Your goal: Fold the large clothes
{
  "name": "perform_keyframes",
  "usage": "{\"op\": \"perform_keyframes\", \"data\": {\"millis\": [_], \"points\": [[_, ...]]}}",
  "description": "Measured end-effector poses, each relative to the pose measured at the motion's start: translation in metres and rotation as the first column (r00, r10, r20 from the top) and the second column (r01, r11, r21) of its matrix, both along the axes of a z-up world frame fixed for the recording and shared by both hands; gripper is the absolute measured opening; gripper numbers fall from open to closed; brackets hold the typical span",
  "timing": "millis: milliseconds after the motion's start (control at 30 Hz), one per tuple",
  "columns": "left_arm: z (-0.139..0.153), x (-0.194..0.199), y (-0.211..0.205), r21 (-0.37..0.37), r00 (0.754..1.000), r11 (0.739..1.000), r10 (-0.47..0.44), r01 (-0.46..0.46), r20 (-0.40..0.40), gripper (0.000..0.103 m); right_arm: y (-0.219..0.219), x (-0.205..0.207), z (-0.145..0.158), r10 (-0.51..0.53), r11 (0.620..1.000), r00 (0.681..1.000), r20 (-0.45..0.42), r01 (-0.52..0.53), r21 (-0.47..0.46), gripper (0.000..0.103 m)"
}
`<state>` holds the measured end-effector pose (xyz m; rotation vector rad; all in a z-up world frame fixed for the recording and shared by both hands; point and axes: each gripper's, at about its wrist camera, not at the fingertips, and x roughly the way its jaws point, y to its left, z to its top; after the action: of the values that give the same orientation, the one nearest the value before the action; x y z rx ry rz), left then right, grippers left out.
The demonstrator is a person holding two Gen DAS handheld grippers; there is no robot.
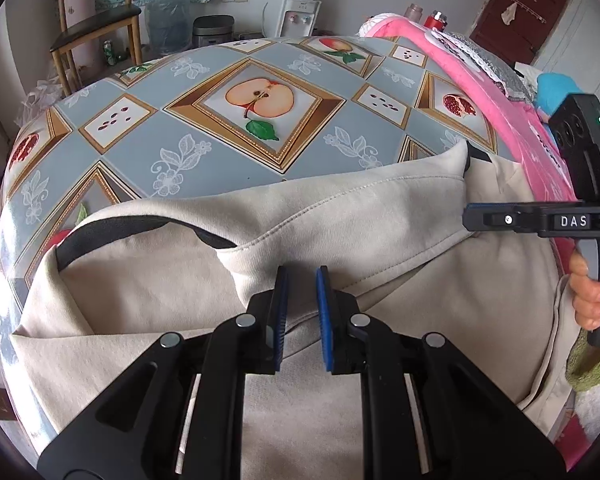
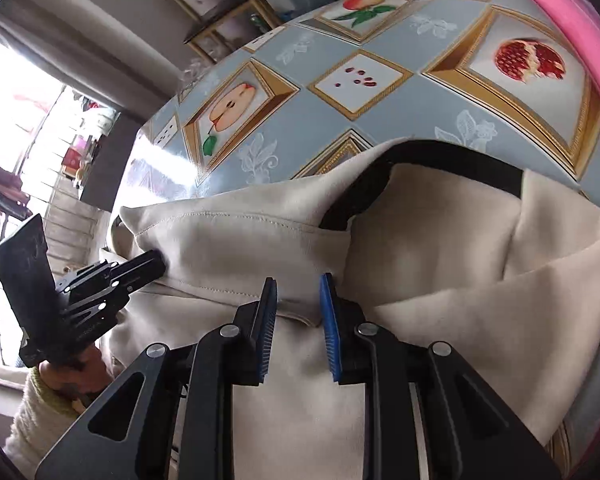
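The left tool (image 1: 302, 280) hangs with jaws narrowly parted, gripping nothing, over the beige fleece garment with black neck trim (image 1: 340, 216), whose stitched hem runs from nine to three o'clock on the fruit-patterned vinyl tabletop (image 1: 204, 152). The right tool (image 2: 298, 292), also ungripped, straddles that hem and looks nearer. Bare tabletop lies at twelve; a pink blanket (image 1: 512, 120) crowds two o'clock.

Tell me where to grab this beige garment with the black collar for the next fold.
Take the beige garment at its stitched folded-over edge, coming from above and the near side. That hem sits raised on the fruit-patterned tablecloth, so one finger can likely slip beneath it.
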<state>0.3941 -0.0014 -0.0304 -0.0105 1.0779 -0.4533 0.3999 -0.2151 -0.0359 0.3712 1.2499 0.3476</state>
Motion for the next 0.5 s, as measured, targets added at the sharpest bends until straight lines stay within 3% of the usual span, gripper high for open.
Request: {"op": "perform_keyframes", "data": {"millis": [133,200,267,367,500], "points": [[0.011,-0.001,0.007,0.002,0.999,0.999,0.038,-0.038,-0.020,0.015,-0.002,-0.028,0.035,0.011,1.000,0.996,0.085,-0.013,0.023,0.025],[0.028,-0.010,0.014,-0.002,0.998,0.998,0.055,-0.055,0.009,0.016,-0.005,-0.054,0.060,0.015,1.000,0.989,0.147,-0.016,0.005,0.041],[0.048,-0.022,0.021,-0.003,0.997,0.998,0.067,-0.067,0.039,0.017,-0.011,-0.074,0.075,0.013,1.000,0.982,0.191,-0.014,0.000,0.051],[0.078,-0.050,0.037,0.011,0.992,0.995,0.096,-0.097,0.082,0.026,-0.020,-0.111,0.097,0.020,1.000,0.973,0.231,-0.016,-0.018,0.056],[0.103,-0.100,0.067,0.007,0.982,0.987,0.158,-0.160,0.102,0.029,-0.026,-0.161,0.105,0.025,0.999,0.968,0.250,-0.013,-0.050,0.065]]}}
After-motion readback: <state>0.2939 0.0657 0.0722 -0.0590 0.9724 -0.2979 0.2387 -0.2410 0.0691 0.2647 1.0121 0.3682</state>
